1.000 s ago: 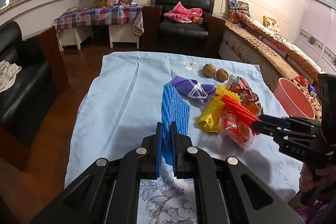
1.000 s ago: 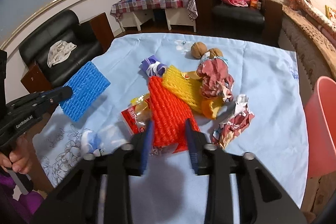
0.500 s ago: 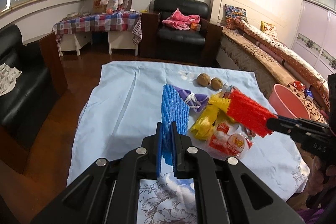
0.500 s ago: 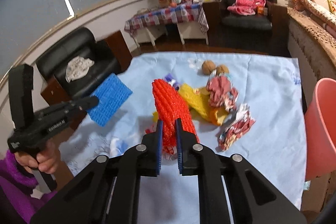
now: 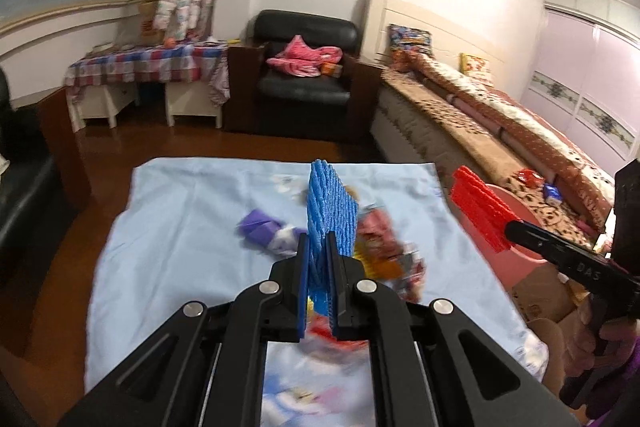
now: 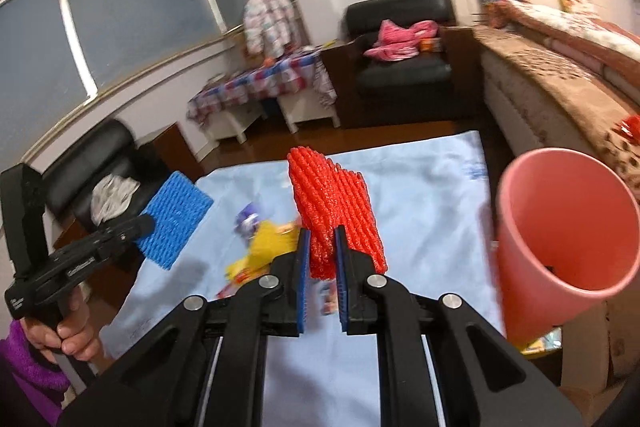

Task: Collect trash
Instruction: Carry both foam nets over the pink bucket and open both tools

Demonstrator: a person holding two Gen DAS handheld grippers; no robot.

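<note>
My left gripper [image 5: 318, 247] is shut on a blue foam net [image 5: 330, 207], held upright above the table; it also shows at the left of the right wrist view [image 6: 174, 219]. My right gripper [image 6: 323, 239] is shut on a red foam net [image 6: 332, 203], lifted off the pile; from the left wrist view that red foam net [image 5: 480, 207] hangs in front of the pink bin [image 5: 516, 259]. The pink bin [image 6: 568, 223] stands at the right, its mouth tilted toward me. A blurred pile of wrappers [image 5: 384, 255], a yellow net [image 6: 272, 243] and a purple wrapper [image 5: 264, 231] lie on the cloth.
A light blue cloth [image 5: 180, 219] covers the table. A cardboard box [image 5: 540, 299] sits below the bin. A black armchair [image 5: 306, 75], a checked side table [image 5: 148, 67], a long covered sofa [image 5: 480, 123] and a black sofa [image 6: 100, 163] ring the table.
The right gripper closed on the red net and lifted it off the pile, toward the pink bin. The left gripper rose with the blue net and swung toward the right.
</note>
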